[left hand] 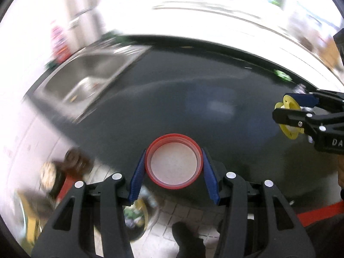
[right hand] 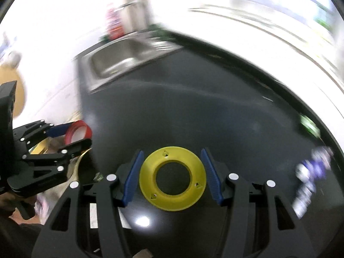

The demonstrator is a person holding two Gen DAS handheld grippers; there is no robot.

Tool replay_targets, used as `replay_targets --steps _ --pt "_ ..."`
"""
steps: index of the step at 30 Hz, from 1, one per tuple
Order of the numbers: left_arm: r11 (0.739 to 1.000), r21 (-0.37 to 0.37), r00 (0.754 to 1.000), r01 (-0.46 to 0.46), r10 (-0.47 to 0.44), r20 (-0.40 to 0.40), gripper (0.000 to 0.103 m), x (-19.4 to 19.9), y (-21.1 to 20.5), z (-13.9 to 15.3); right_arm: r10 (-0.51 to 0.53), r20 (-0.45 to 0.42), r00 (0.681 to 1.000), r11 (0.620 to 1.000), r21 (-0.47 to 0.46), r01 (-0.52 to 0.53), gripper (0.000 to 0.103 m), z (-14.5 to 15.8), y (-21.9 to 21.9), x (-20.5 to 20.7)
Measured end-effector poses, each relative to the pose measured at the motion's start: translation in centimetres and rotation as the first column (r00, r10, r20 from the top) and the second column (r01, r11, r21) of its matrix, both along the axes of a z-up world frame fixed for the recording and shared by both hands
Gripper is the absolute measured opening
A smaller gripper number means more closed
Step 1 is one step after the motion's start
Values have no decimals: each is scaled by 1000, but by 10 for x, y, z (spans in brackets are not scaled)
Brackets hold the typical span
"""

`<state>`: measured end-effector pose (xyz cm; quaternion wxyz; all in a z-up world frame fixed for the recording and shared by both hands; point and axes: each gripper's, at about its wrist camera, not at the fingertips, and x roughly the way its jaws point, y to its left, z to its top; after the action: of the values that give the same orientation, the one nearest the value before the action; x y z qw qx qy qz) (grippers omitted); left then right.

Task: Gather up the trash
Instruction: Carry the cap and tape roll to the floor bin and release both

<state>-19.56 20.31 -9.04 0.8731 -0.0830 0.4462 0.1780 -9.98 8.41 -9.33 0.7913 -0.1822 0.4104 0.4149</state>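
Left tongs (left hand: 174,169) clamp a red lid (left hand: 174,163), right tongs (right hand: 171,177) a yellow ring (right hand: 173,178), over dark counter (right hand: 193,107) beside sink (right hand: 124,58).

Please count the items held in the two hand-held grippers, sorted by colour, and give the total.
Red: 1, the lid in the left hand-held gripper
Yellow: 1, the ring in the right hand-held gripper
Total: 2

Red lid (left hand: 173,164) face-on, yellow ring (right hand: 172,177) face-on, both held

2 wrist views, close above dark counter (left hand: 193,90), both facing sink (right hand: 120,60)
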Motion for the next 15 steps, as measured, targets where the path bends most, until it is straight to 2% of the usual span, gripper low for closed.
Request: replay_targets --steps 4,9,11,15 --pt "982 -29 982 -187 186 -27 49 -64 47 -15 202 -69 977 979 -6 -203 55 -12 80 -40" --pt "930 -74 932 -361 357 -59 49 -130 91 -36 387 -176 905 919 -12 -395 55 -33 164 -93" --pt "902 -93 906 -421 415 -76 49 -154 108 -47 428 -228 874 896 -14 -443 55 -44 190 -110" --pt "870 -138 881 -473 465 -88 49 -180 129 -66 465 -289 837 866 -48 -498 55 -69 231 -138"
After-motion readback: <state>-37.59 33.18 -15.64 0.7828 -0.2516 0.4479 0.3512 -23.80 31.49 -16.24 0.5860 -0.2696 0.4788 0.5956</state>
